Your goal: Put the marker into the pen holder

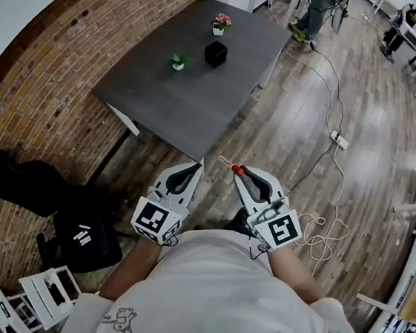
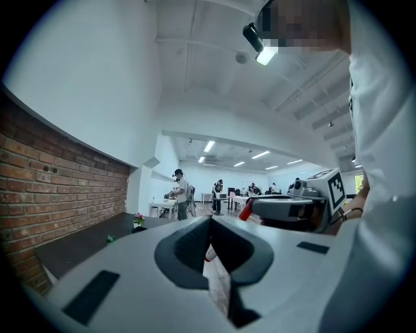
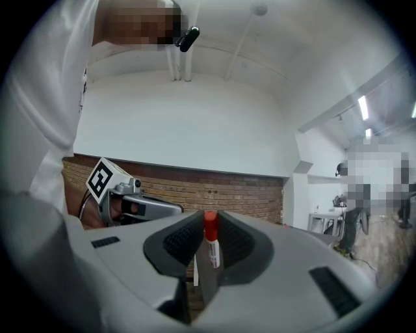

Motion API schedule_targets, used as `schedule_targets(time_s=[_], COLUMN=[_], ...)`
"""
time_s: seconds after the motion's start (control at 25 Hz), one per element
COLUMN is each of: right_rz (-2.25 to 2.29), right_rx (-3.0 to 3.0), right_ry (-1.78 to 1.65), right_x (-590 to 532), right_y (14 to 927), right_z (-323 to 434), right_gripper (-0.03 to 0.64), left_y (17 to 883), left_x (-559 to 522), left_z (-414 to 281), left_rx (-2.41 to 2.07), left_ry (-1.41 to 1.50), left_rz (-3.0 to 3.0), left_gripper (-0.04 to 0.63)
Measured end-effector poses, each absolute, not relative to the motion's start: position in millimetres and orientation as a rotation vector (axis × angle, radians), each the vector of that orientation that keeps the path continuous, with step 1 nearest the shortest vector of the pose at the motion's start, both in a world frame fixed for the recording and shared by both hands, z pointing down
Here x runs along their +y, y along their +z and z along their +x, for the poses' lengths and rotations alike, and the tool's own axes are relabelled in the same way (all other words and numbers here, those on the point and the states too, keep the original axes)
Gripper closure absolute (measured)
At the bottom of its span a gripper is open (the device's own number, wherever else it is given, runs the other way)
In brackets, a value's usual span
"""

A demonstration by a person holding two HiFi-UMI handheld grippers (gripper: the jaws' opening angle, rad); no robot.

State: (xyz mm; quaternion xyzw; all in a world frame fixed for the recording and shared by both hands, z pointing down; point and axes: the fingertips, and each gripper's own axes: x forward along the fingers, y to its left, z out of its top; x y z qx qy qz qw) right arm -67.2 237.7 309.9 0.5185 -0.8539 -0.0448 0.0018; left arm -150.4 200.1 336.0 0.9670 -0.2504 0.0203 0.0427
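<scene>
Two hand-held grippers are held level close to the person's body, well short of the desk (image 1: 163, 105). The marker (image 1: 236, 170) is clamped in the right hand-held gripper (image 1: 242, 175): its jaws are closed partway, down onto the barrel, and the red cap is seen between the pads in the right gripper view. The left hand-held gripper (image 1: 197, 167) is carried with its jaws brought together at the tips, and nothing is seen gripped in it. The carrying step is judged to be in hand, with insertion not yet begun. The black cube (image 1: 216, 53), taken to be the pen holder, is set on the far part of the desk, near a small green plant (image 1: 178, 61) and a pink-flowered pot (image 1: 222, 23) but apart from both. Next, the marker would have to be brought over the near desk edge, tipped so that one end points down, and lined up with the holder's open top before release. Open floor is left ahead and to the right, though a cable and a power strip (image 1: 339, 140) lie there. The left side is bounded by a brick wall (image 1: 46, 84), and the two pots would need to be cleared on the approach
</scene>
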Motion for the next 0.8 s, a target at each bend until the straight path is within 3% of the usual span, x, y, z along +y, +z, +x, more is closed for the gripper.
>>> schedule_targets(time_s=[0.8], right_rz=[1.671], right_rx=[-2.635], right_ry=[-0.106], right_x=[166.9], right_y=[317.6], right_z=[131.2], right_gripper=[0.549], left_y=[340.6], left_x=[123.8], left_z=[48.8], left_rx=[-0.712], left_ry=[0.045], left_rz=[2.968], left_gripper=[0.584])
